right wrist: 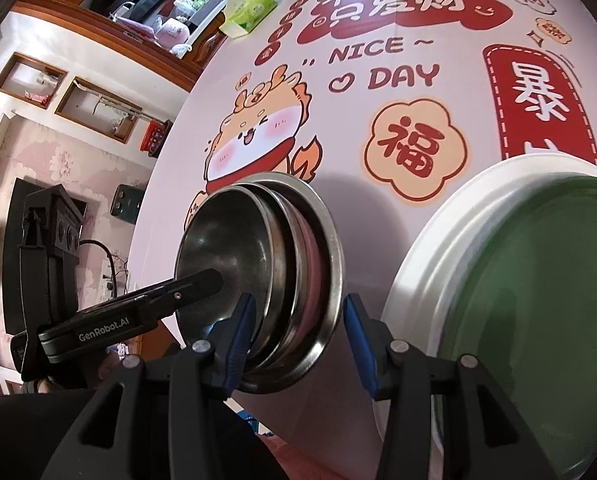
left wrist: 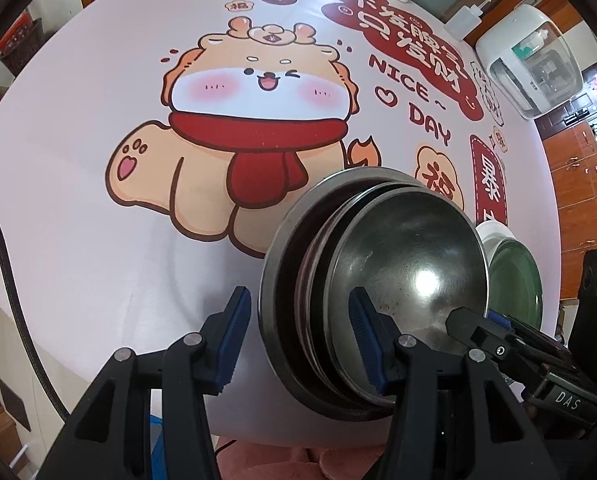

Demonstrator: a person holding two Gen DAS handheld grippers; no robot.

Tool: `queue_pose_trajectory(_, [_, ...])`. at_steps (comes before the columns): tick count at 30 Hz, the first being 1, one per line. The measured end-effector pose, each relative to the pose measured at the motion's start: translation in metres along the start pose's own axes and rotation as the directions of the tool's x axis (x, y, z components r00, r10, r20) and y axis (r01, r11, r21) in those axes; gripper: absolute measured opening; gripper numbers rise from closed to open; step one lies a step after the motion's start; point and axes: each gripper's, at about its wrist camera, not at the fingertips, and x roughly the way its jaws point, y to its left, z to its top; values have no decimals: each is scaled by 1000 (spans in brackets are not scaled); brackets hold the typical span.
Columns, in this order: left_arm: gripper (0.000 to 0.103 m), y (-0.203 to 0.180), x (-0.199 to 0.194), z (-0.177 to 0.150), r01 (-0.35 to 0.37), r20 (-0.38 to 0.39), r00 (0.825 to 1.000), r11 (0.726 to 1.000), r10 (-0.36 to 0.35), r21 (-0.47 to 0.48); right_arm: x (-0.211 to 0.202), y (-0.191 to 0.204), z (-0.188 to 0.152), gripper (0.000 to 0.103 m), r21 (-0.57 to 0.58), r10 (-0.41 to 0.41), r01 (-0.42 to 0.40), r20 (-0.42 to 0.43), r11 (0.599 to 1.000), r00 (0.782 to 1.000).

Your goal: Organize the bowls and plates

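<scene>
My left hand-held gripper (left wrist: 300,340) straddles the near-left rim of the stacked steel bowls (left wrist: 378,280), one blue pad outside and one inside; I cannot tell whether the pads press. My right hand-held gripper (right wrist: 298,340) straddles the opposite rim the same way, its grip equally unclear. The stack sits near the table's (left wrist: 98,240) front edge. Just beside it lies a green plate (right wrist: 538,300) on a white plate (right wrist: 430,240).
</scene>
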Motion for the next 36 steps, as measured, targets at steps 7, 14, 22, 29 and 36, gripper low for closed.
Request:
queue_pose_trajectory(7, [40, 1, 9, 6, 14, -26, 1000, 1000, -15, -24, 5, -1, 5, 46, -8, 12, -12, -39, 1000, 999])
queue_pose_trajectory(14, [40, 2, 12, 11, 27, -27, 999, 999, -28, -39, 9, -2, 9, 43, -16, 32, -33, -63, 999, 998])
queue_pose_trajectory(22, [40, 1, 12, 12, 24, -26, 999, 999, -25, -39, 10, -3, 10, 43, -21, 34, -35, -63, 999, 997])
queue_pose_trajectory(29, [40, -2, 12, 12, 20, -22, 1000, 1000, -20, -24, 10, -5, 10, 39, -7, 31, -32, -60, 999, 998])
queue_pose_trajectory(36, [39, -3, 8, 8, 22, -18, 1000, 1000, -22, -8, 6, -7, 8, 37, 7, 35, -34, -50, 999, 998])
